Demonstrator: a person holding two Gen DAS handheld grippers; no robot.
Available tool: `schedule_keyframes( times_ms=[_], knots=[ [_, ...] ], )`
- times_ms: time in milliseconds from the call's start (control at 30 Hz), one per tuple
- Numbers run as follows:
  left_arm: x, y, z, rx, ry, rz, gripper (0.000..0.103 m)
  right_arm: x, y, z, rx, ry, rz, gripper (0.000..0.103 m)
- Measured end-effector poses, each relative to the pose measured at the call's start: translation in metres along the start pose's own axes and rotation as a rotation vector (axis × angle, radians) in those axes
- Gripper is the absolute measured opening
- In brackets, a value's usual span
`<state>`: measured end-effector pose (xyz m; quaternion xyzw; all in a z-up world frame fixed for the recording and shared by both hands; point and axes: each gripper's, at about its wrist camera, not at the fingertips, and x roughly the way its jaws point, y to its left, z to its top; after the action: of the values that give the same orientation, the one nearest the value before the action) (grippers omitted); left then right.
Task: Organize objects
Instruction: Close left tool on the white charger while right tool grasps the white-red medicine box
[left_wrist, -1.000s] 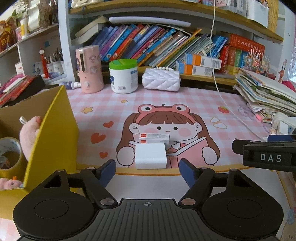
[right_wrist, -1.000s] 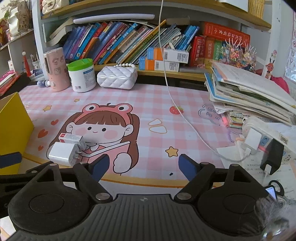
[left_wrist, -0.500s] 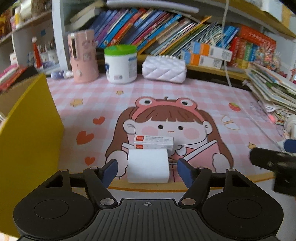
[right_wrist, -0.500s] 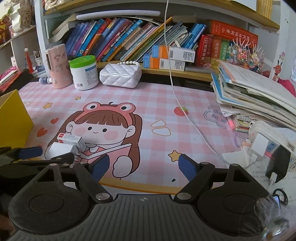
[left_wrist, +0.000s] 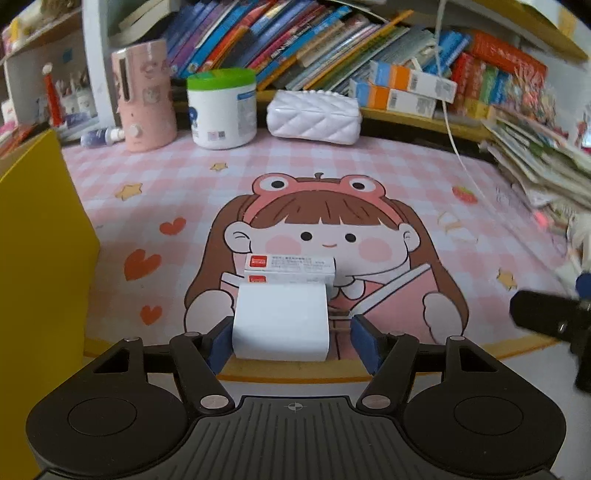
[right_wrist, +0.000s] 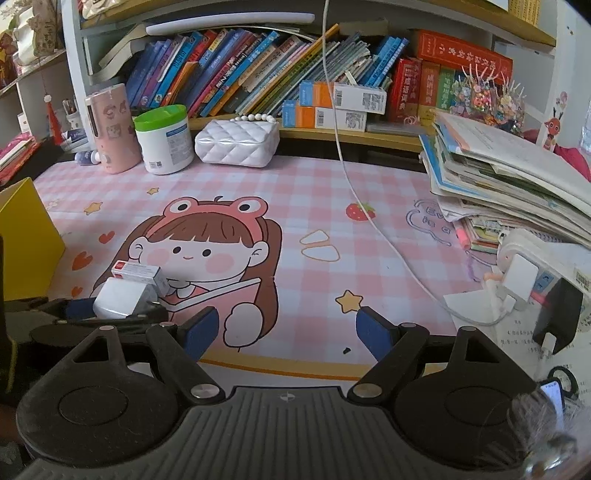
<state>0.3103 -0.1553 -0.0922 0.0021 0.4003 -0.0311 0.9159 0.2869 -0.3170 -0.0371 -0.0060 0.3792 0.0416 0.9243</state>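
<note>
A white charger block (left_wrist: 281, 320) lies on the pink desk mat, its prongs pointing right. Behind it sits a small white box with a red label (left_wrist: 290, 268). My left gripper (left_wrist: 291, 341) is open, its blue pads on either side of the charger's near end; the left pad looks close to touching, the right pad stands apart. In the right wrist view the charger (right_wrist: 122, 298) and the box (right_wrist: 138, 272) show at lower left, with the left gripper around the charger. My right gripper (right_wrist: 286, 332) is open and empty above the mat's front edge.
A yellow box (left_wrist: 37, 236) stands at the left. At the back are a pink bottle (left_wrist: 144, 99), a green-lidded tub (left_wrist: 221, 107) and a white quilted purse (left_wrist: 314, 116). A stack of books (right_wrist: 506, 177), a power strip (right_wrist: 535, 258) and a white cable (right_wrist: 369, 206) fill the right.
My left gripper has moved forward and lower, so the charger now sits between its pads. The right gripper has held nearly still.
</note>
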Motion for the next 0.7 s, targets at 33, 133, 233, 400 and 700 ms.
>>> schedule_keyframes(
  times_ms=[33,133,233,400,700],
  knots=[
    [0.0,-0.001,-0.001,0.019,-0.004,0.003,0.066,-0.001,0.0,0.0,0.001,-0.001,-0.002,0.081],
    [-0.003,0.002,-0.002,0.018,-0.005,-0.017,0.064,-0.002,0.0,-0.001,0.003,-0.001,-0.008,0.081],
    [-0.015,0.006,-0.002,-0.011,-0.022,-0.01,0.063,-0.004,0.001,-0.002,0.002,-0.005,-0.011,0.081],
    [-0.051,0.02,-0.007,-0.04,-0.051,-0.039,0.063,-0.001,0.008,0.0,0.006,-0.003,0.014,0.081],
    [-0.103,0.04,-0.028,-0.079,-0.022,-0.059,0.064,0.018,0.037,0.007,-0.044,-0.004,0.124,0.081]
  ],
)
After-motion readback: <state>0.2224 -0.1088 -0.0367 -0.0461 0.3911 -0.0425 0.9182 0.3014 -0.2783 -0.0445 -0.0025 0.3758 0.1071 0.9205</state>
